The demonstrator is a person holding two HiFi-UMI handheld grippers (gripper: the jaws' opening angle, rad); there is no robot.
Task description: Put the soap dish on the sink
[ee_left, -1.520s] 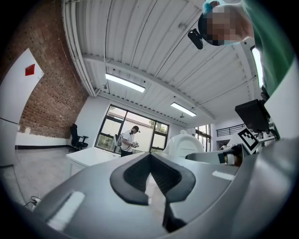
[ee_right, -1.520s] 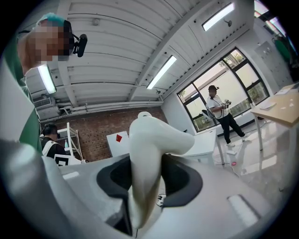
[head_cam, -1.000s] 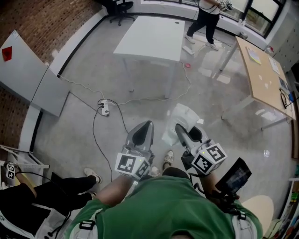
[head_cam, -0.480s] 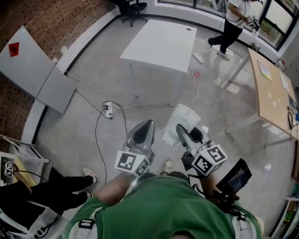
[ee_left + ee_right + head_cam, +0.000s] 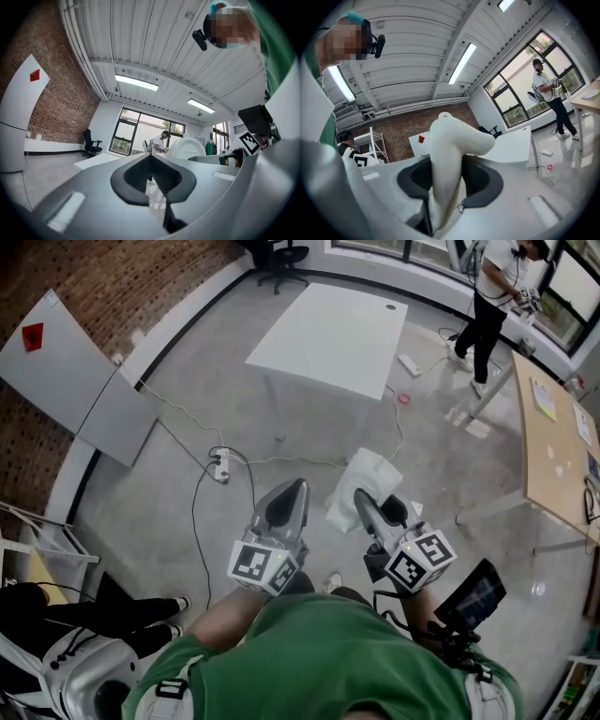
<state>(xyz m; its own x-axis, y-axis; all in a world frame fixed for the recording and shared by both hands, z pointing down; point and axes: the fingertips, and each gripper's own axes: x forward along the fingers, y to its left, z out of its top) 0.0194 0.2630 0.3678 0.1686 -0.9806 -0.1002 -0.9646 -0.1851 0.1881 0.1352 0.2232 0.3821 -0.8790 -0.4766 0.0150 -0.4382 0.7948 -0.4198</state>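
Since the earlier frames the white table (image 5: 328, 329) has slid from the upper centre toward the upper right of the head view, and the person by the windows (image 5: 494, 292) now stands in the far upper right corner. The legs of a seated person (image 5: 89, 613) have dropped lower at the left edge. Both tools keep their places in the lower centre of the frame. The left gripper (image 5: 294, 490) has its jaws drawn together with nothing between them. Just to its right, the right gripper (image 5: 362, 499) is clamped on the white soap dish (image 5: 370, 472), which sticks out ahead of the jaws above the grey floor (image 5: 169, 521), near the middle of the frame. A power strip (image 5: 220, 466) lies on that floor to the left of the tools.
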